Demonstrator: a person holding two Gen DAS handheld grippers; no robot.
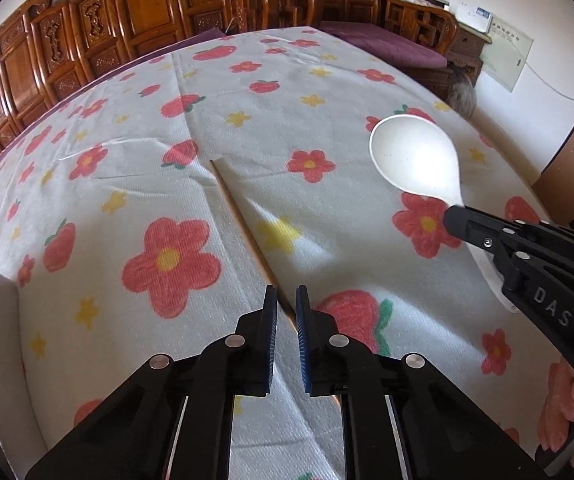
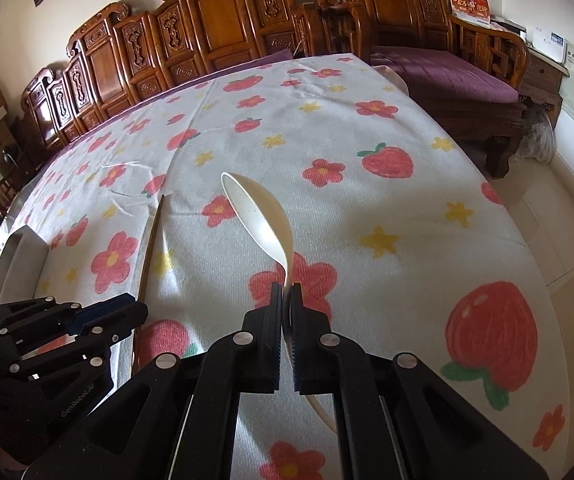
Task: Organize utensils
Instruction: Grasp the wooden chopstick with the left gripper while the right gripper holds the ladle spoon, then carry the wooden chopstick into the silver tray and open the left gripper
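White cloth printed with red flowers, strawberries and yellow stars covers my table (image 1: pixel 99 184), and it fills most of both wrist views. Behind its far edge I see a row of carved wooden chair backs (image 2: pixel 215 28) and, to the right, a wooden bench with a purple cushion (image 2: pixel 447 72). At the left edge of the table sits a pale tray (image 2: pixel 19 256) — only its corner shows.

My right gripper (image 2: pixel 286 292) has its fingers pressed nearly together on the neck of a white spoon (image 2: pixel 259 216), clamping it just below the bowl. From the left wrist view the spoon's bowl (image 1: pixel 415 160) hangs above the cloth on the right side of the table, out past the right gripper's tip (image 1: pixel 457 214).

My left gripper (image 1: pixel 286 296) is open only by a narrow gap. A brown chopstick (image 1: pixel 243 216) runs away from me over the cloth and passes into that gap; I cannot tell whether the pads actually grip it. In the right wrist view the chopstick (image 2: pixel 153 236) lies left of the spoon, apart from it, its near end hidden behind the left gripper (image 2: pixel 127 308).
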